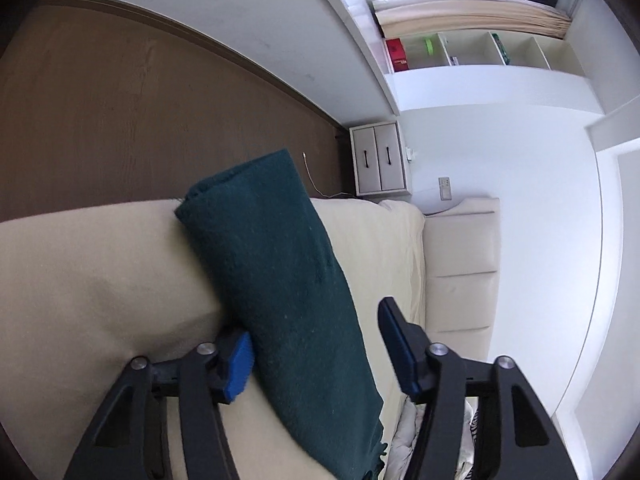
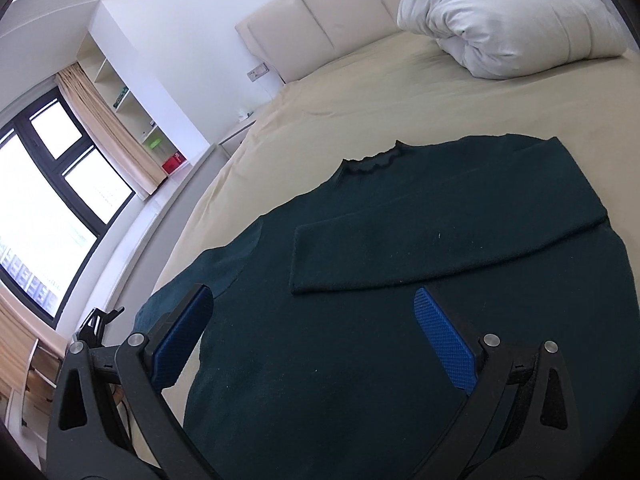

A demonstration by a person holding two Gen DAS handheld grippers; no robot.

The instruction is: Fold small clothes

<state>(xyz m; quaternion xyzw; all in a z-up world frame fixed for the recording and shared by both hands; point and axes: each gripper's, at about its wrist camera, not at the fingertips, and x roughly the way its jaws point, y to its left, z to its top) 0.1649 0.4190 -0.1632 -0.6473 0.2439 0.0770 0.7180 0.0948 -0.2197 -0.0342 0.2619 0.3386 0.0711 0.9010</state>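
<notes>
The left gripper (image 1: 316,344) has its blue-padded fingers (image 1: 239,364) spread wide, one sleeve of the dark green knitted sweater (image 1: 280,280) running between them. The right gripper (image 2: 316,336), fingers equally wide, hovers over the sweater's body, which lies flat on the beige bed (image 2: 360,92), its right sleeve folded across the chest.

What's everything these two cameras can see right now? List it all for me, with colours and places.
sweater: one, dark green, flat on the bed, one sleeve folded across its chest
bed sheet: one, beige, under the sweater
duvet: one, white, bunched by the headboard
headboard: one, cream, padded
nightstand: one, white, beside the bed
window: one, dark-framed, beige curtains
left gripper: one, black, blue pads, open around the other sleeve
right gripper: one, same colours, open above the sweater
</notes>
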